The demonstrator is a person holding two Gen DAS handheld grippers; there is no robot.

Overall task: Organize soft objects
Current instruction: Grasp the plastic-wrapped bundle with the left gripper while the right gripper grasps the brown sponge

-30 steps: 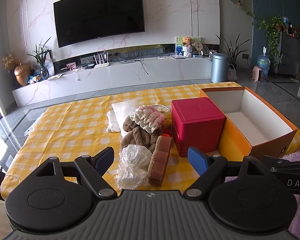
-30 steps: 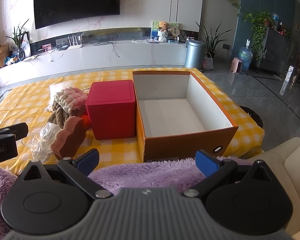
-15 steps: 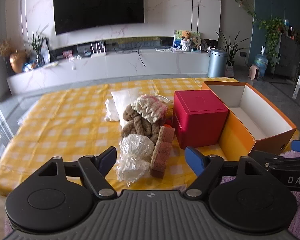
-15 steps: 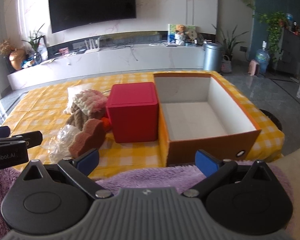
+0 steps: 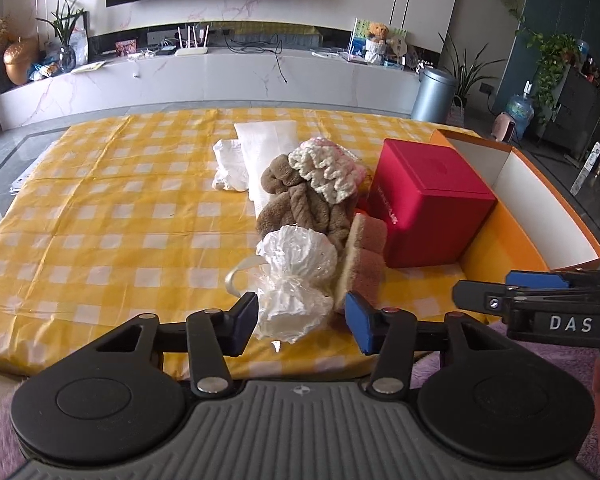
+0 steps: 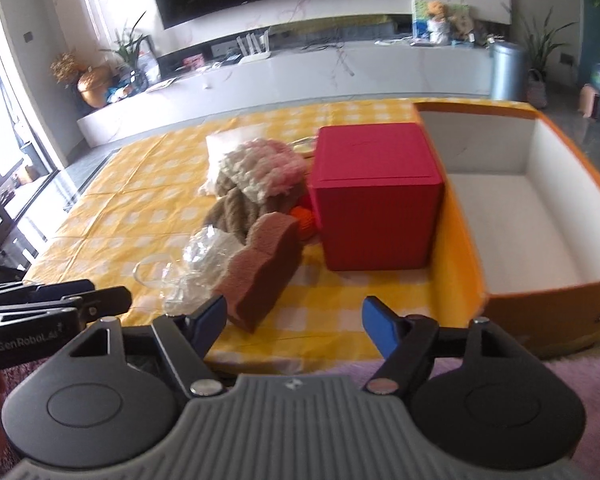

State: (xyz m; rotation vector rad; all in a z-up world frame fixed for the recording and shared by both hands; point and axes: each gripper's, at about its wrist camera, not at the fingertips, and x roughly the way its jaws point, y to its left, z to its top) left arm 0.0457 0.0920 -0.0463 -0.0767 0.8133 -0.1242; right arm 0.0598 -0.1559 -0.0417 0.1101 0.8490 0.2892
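Observation:
A pile of soft things lies on the yellow checked tablecloth. It holds a clear bag of white stuffing, a brown sponge, a brown braided plush and a cream and pink knitted piece. My left gripper is closing, with the bag's near end between its fingers and the pads not pressing on it. My right gripper is closing too. The sponge's near corner sits just ahead of its left finger, and nothing is gripped.
A shut red box stands right of the pile, against an open orange box with a white inside. A white cloth and a flat white packet lie behind the pile. Purple fluffy fabric lies at the table's near edge.
Both grippers have come forward and down toward the pile. Their jaws have narrowed from wide open. The bag now sits between the left fingers.

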